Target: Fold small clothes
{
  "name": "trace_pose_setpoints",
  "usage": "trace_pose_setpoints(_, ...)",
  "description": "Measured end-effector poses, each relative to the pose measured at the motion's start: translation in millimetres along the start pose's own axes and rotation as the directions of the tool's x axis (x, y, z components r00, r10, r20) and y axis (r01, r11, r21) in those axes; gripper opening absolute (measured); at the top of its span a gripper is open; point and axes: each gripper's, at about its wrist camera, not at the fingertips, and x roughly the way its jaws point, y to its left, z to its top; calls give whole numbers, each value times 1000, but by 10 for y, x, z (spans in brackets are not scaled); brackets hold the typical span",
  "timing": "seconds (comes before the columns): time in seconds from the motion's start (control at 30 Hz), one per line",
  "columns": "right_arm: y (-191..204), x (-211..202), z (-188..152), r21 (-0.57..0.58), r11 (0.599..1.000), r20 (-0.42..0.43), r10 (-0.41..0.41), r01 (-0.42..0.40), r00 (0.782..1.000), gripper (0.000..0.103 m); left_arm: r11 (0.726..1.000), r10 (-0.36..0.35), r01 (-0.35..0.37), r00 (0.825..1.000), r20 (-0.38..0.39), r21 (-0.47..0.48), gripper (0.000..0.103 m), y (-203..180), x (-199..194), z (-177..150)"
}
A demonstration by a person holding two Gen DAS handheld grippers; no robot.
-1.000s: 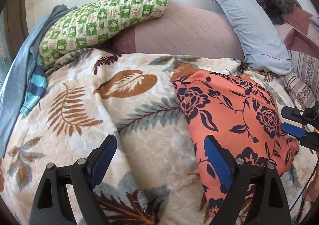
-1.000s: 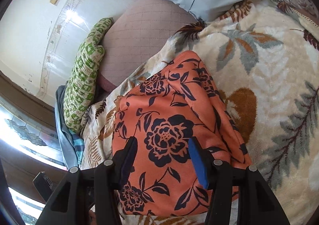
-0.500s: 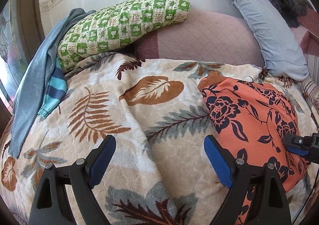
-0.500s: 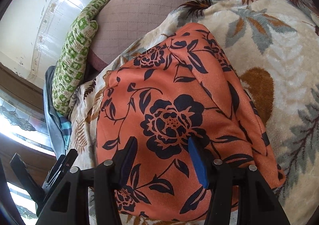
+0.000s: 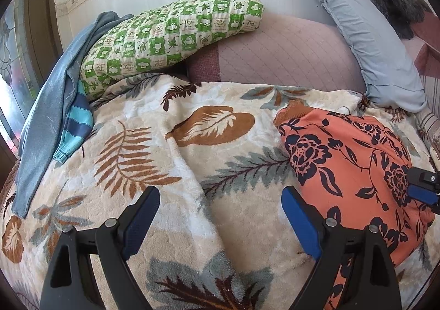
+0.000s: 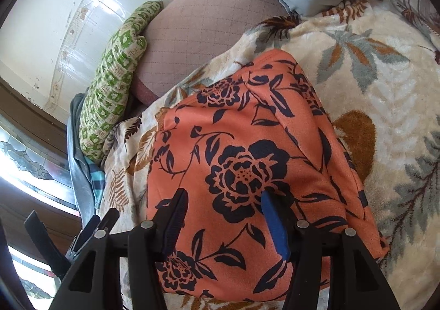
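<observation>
An orange garment with dark blue flowers [image 5: 343, 167] lies folded on the leaf-patterned blanket [image 5: 137, 145], right of centre in the left wrist view. My left gripper [image 5: 220, 197] stands open over bare blanket, its right finger just left of the garment's edge. In the right wrist view the garment [image 6: 247, 145] fills the middle. My right gripper [image 6: 224, 196] hovers low over its near part, jaws apart with flat cloth below them and nothing pinched. The right gripper's tips [image 5: 423, 186] show at the left view's right edge. The left gripper [image 6: 96, 224] shows at the lower left of the right view.
A green checked pillow [image 5: 170, 38], a mauve cushion [image 5: 275, 54] and a pale blue pillow [image 5: 371, 43] line the wall behind. A blue top and a striped sleeve [image 5: 77, 123] hang at the blanket's left edge. A dark furry item [image 5: 396, 7] sits at the far right.
The left gripper has swung left, off the orange garment and onto bare blanket. The right gripper has moved in closer over the garment, which now fills more of its view.
</observation>
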Motion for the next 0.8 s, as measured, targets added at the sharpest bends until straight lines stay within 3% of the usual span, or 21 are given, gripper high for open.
trace_pose_setpoints(0.17, 104, -89, 14, -38, 999, 39, -1, 3, 999, 59, 1000, 5, -5, 1000, -1, 16, 90, -45, -3, -13)
trace_pose_setpoints(0.33, -46, 70, -5, 31, 999, -29, -8, 9, 1000, 59, 998, -1, 2, 1000, -12, 56, 90, -160, 20, -60)
trace_pose_setpoints(0.4, -104, 209, -37, 35, 999, -81, -37, 39, 996, 59, 995, -18, 23, 999, -51, 92, 90, -239, 87, -107)
trace_pose_setpoints(0.5, -88, 231, -42, 18, 999, -84, -43, 44, 996, 60, 988, -30, 49, 991, -130, 145, 90, -362, 215, -204)
trace_pose_setpoints(0.57, -89, 214, -33, 15, 999, -85, -34, 36, 996, 60, 986, -38, 60, 990, -139, 158, 90, -407, 225, -231)
trace_pose_setpoints(0.67, -138, 107, 20, 47, 999, -61, 13, -10, 998, 60, 987, -60, 74, 993, -101, 145, 90, -387, 140, -193)
trace_pose_setpoints(0.8, -246, -207, 156, 56, 998, 47, -1, -2, 999, 60, 991, -100, 107, 991, -88, 85, 90, -293, 106, -146)
